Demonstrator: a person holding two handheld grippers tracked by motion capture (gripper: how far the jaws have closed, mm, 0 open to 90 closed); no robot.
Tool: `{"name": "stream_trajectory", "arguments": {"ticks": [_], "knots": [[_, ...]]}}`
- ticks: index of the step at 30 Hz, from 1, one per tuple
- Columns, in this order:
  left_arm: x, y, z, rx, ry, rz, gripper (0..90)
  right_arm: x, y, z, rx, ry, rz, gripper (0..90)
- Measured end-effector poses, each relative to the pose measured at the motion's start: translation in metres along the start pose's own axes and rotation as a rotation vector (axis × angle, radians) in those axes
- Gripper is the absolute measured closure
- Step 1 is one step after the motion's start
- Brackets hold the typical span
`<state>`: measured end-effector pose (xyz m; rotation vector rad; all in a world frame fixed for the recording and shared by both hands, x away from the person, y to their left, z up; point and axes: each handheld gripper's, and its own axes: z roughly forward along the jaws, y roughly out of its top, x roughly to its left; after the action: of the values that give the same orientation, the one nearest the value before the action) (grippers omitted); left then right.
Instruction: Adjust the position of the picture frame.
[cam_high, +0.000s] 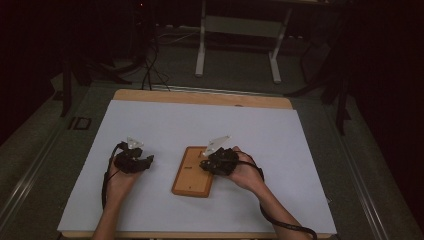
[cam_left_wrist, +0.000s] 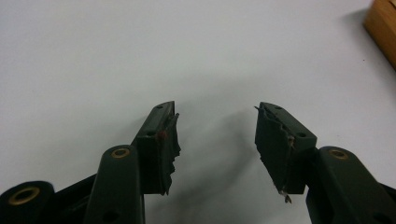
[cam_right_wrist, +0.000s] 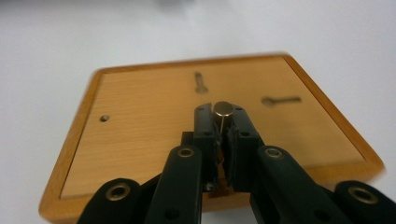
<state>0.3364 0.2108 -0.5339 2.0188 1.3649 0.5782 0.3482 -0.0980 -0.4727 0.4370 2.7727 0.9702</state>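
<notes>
Your right tool (cam_right_wrist: 223, 122) is clamped on a small metal pin (cam_right_wrist: 223, 109), a short round piece with a flat, dull silver top that stands upright between the two black jaws and pokes just above their tips. You are holding it over a wooden board (cam_right_wrist: 154, 121), which lies flat on the white sheet covering the counter (cam_high: 150, 125). The board is a light orange-brown rectangle with rounded corners and a slightly darker raised rim around a smooth, paler face. In the right gripper view its face carries a small round hole (cam_right_wrist: 104, 118) toward the left and two dark slot-like marks farther back, one standing lengthwise (cam_right_wrist: 200, 82) and one lying crosswise (cam_right_wrist: 280, 100); both are blurred, so you cannot tell their exact shape. In the high view the board (cam_high: 190, 180) sits near the middle of the counter, its long side running away from you, with your right tool (cam_high: 212, 162) over its right half and your right hand (cam_high: 245, 172) just beside its right edge. Your left tool (cam_left_wrist: 217, 140) has its jaws apart with nothing between them, above bare white sheet, and a corner of the board (cam_left_wrist: 383, 28) shows at the upper right of its view. In the high view that left tool (cam_high: 135, 161) is beside the board's left edge, apart from it.
</notes>
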Motion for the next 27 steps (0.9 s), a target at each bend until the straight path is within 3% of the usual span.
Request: {"name": "stream_trajectory", "arguments": {"ticks": [9,15,20,24,27], "knots": [[-0.005,0.001,0.002,-0.002,-0.023,0.014,49.5,-0.023,-0.014,0.01,0.058,-0.052,0.052,84.4],[-0.015,0.006,0.004,-0.023,-0.091,0.048,57.0,-0.029,-0.025,0.017,0.065,-0.042,0.093,84.4],[-0.027,0.014,0.005,-0.035,-0.142,0.083,62.7,-0.028,-0.023,0.017,0.086,-0.051,0.09,84.4],[-0.034,0.033,0.013,-0.041,-0.193,0.125,72.8,-0.028,-0.022,0.017,0.09,-0.054,0.089,84.4],[-0.039,0.049,0.022,-0.034,-0.228,0.16,87.7,-0.028,-0.022,0.017,0.088,-0.055,0.089,84.4]]}}
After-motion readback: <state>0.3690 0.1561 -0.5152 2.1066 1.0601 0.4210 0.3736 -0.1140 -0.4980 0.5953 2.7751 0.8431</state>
